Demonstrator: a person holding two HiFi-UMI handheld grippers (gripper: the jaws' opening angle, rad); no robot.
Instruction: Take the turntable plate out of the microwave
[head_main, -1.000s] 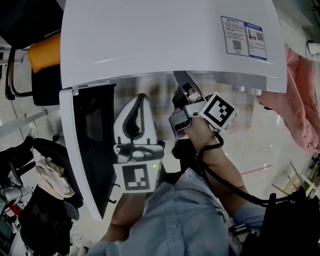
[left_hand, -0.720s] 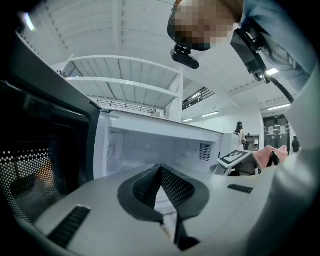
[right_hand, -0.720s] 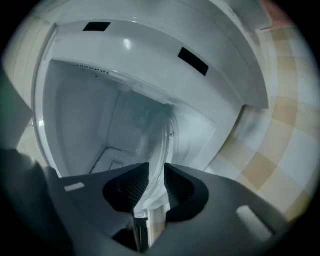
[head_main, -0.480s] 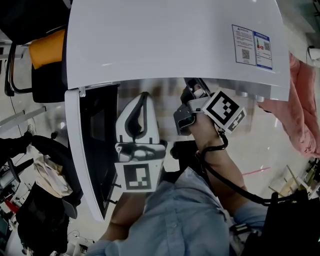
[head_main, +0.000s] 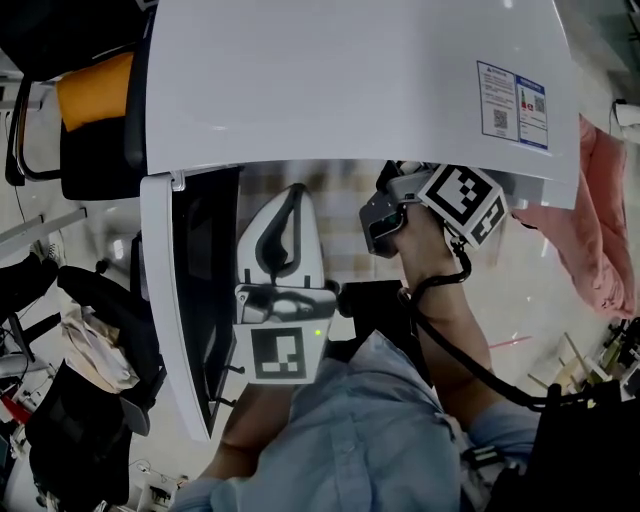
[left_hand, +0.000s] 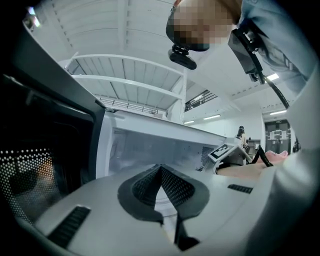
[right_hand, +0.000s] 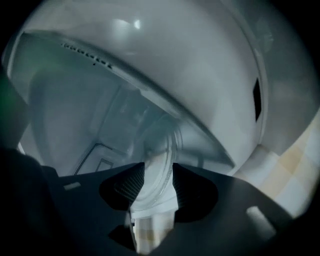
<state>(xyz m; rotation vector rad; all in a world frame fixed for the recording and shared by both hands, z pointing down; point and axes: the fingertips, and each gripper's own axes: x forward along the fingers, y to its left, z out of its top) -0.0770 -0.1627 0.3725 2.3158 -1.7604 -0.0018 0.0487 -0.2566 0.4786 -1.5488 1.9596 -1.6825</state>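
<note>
Starting with the writing, a blue-edged sticker (head_main: 513, 105) is seen on the far right of the white microwave (head_main: 350, 80) top. It carries a small square code and lines of print, but these are too small to be read. A row of tiny dark print along the upper edge of the cavity is visible in the right gripper view and is likewise illegible. No brand name can be made out. Black-and-white square markers are borne on the cube of each gripper.

The microwave door (head_main: 195, 300) is swung open to the left.

The right gripper (right_hand: 158, 167) is reached into the cavity on the right side. Its jaws have just been opening and are now held wide apart. The near rim of the clear glass turntable plate (right_hand: 161, 145) is seen between its ribbed pads (right_hand: 182, 192), and no pad can be seen pressed on the glass. The plate is still inside the microwave, towards the far part of the cavity floor.

The left gripper (left_hand: 160, 170) is held near the cavity mouth, just right of the open door. Its jaws are brought together at the tips, and nothing is gripped between them. Nothing is touched by it.
</note>
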